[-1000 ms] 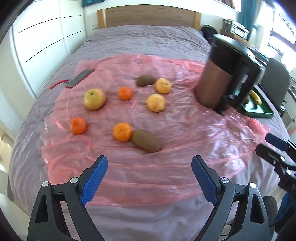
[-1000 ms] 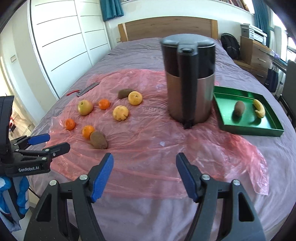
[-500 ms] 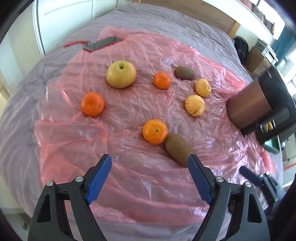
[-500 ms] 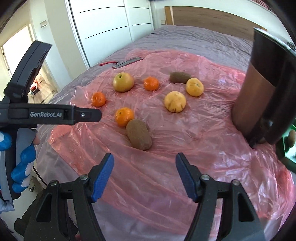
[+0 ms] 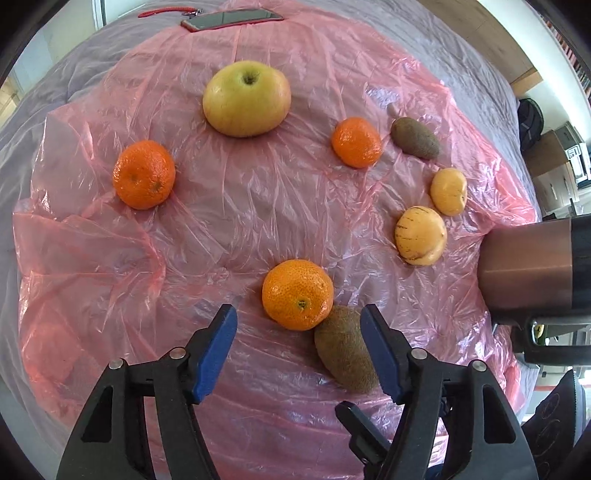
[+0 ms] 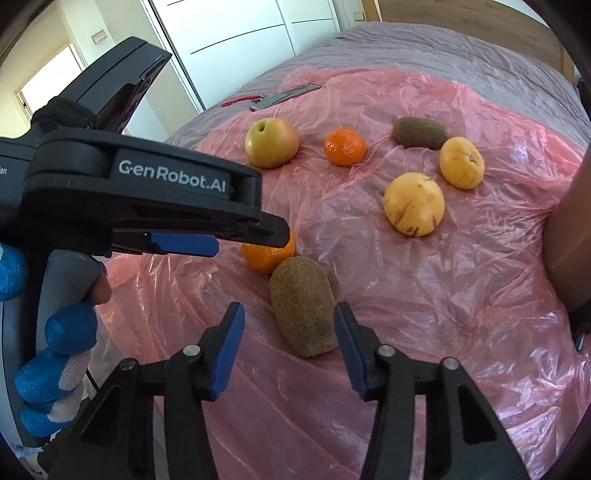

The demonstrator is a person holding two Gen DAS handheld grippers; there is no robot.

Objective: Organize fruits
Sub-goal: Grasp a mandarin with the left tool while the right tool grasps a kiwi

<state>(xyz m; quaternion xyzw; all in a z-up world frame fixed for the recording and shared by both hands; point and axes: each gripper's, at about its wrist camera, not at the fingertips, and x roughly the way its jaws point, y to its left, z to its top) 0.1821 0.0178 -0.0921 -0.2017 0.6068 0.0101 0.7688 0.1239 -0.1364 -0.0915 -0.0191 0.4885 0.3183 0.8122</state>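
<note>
Fruit lies on a pink plastic sheet (image 5: 258, 206) on a bed. My left gripper (image 5: 299, 332) is open, its blue pads just short of a near orange (image 5: 297, 293) that touches a brown kiwi (image 5: 345, 352). My right gripper (image 6: 288, 332) is open with that kiwi (image 6: 303, 306) between its pads, not touching them. The left gripper's body (image 6: 147, 199) hangs over the near orange (image 6: 267, 256) in the right wrist view. Farther off lie an apple (image 5: 246, 98), two more oranges (image 5: 144, 174) (image 5: 356, 141), a second kiwi (image 5: 415, 137) and two yellow fruits (image 5: 420, 235) (image 5: 448, 191).
A copper and black kettle (image 5: 535, 273) stands at the right edge of the sheet. A phone (image 5: 231, 16) with a red cord lies at the sheet's far edge. White wardrobe doors (image 6: 236, 40) stand beyond the bed.
Both grippers have moved forward and down towards the near orange and kiwi. The kiwi now sits between the right gripper's pads. The green tray has left both views.
</note>
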